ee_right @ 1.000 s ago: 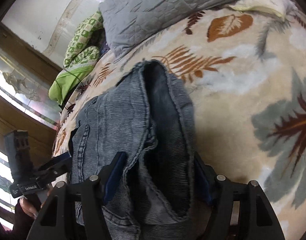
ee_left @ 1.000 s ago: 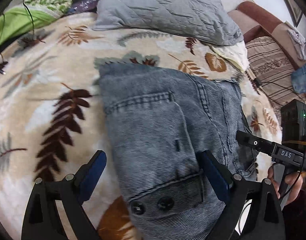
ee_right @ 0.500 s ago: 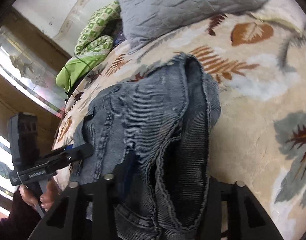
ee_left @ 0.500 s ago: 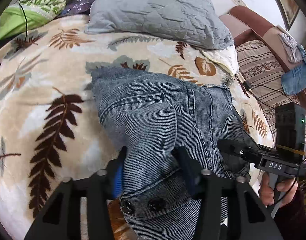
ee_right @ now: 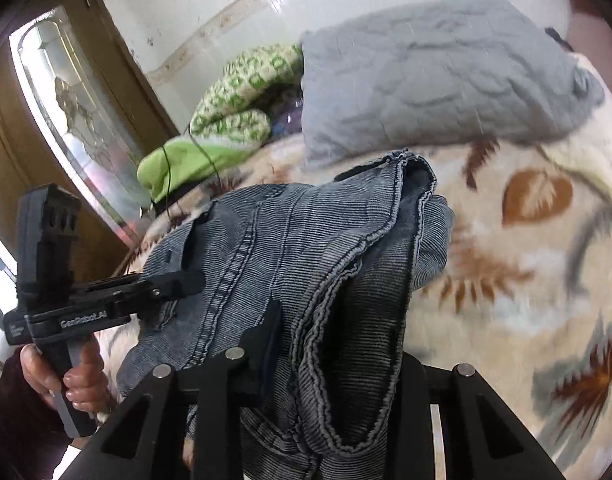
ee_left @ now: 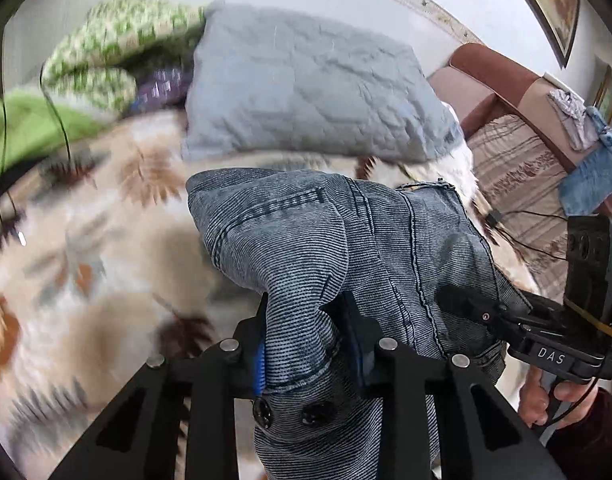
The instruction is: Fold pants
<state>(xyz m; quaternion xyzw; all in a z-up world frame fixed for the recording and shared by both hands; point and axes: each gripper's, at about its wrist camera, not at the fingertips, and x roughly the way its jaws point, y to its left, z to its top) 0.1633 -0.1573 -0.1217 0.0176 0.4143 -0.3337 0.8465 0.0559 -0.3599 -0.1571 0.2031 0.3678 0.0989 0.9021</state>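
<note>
Left wrist view: left gripper (ee_left: 302, 344), jaws just closed, clamped on the buttoned waistband of grey-blue pants (ee_left: 346, 248), lifted over a leaf-patterned blanket (ee_left: 86, 280); grey pillow (ee_left: 306, 84) far, brown sofa (ee_left: 518, 120) far right. Right wrist view: right gripper (ee_right: 338, 356), jaws likewise just closed, pinching the pants (ee_right: 306, 240) at a bunched hem; wooden door (ee_right: 66, 120) far left, white wall behind.
</note>
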